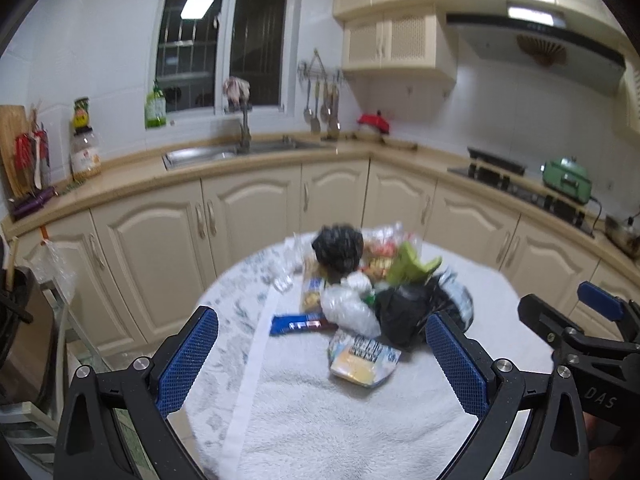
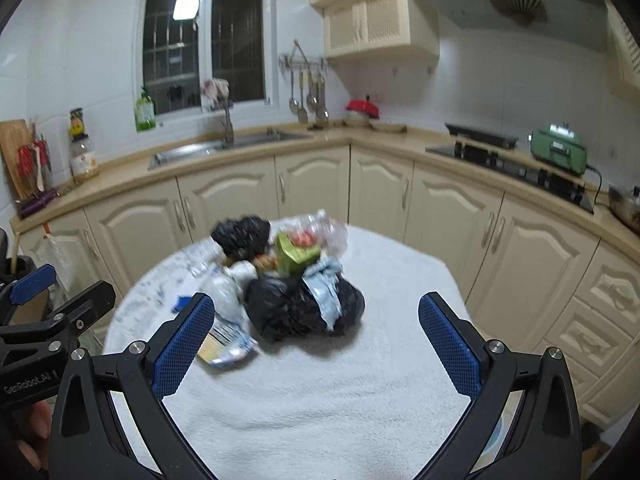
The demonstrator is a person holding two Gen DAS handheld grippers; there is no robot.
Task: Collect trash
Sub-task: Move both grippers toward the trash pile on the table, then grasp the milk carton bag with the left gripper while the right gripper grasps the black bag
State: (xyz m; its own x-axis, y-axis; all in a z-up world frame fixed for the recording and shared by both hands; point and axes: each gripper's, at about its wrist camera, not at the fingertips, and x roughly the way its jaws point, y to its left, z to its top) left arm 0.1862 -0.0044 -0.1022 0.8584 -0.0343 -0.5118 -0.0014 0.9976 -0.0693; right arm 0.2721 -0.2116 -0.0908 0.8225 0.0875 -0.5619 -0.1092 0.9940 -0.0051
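Observation:
A heap of trash lies on a round table with a white towel-like cover (image 1: 320, 412) (image 2: 328, 392). In it are a black plastic bag (image 1: 404, 312) (image 2: 296, 312), a second crumpled black bag (image 1: 338, 248) (image 2: 240, 236), a green carton (image 1: 408, 266) (image 2: 296, 256), a clear plastic bag (image 1: 348, 308), a dark blue wrapper (image 1: 298, 325) and a yellow-and-blue packet (image 1: 362, 362) (image 2: 224, 346). My left gripper (image 1: 322, 328) is open, held short of the heap. My right gripper (image 2: 316, 312) is open too, its blue pads either side of the black bag from a distance. Neither holds anything.
Cream kitchen cabinets (image 1: 248, 220) wrap around behind the table, with a sink (image 1: 200, 156), a stove (image 2: 512, 160) and a green appliance (image 2: 558, 152) on the counter. A dark bin or stand (image 1: 16, 304) is at the far left. The right gripper (image 1: 580, 332) shows at the left view's right edge.

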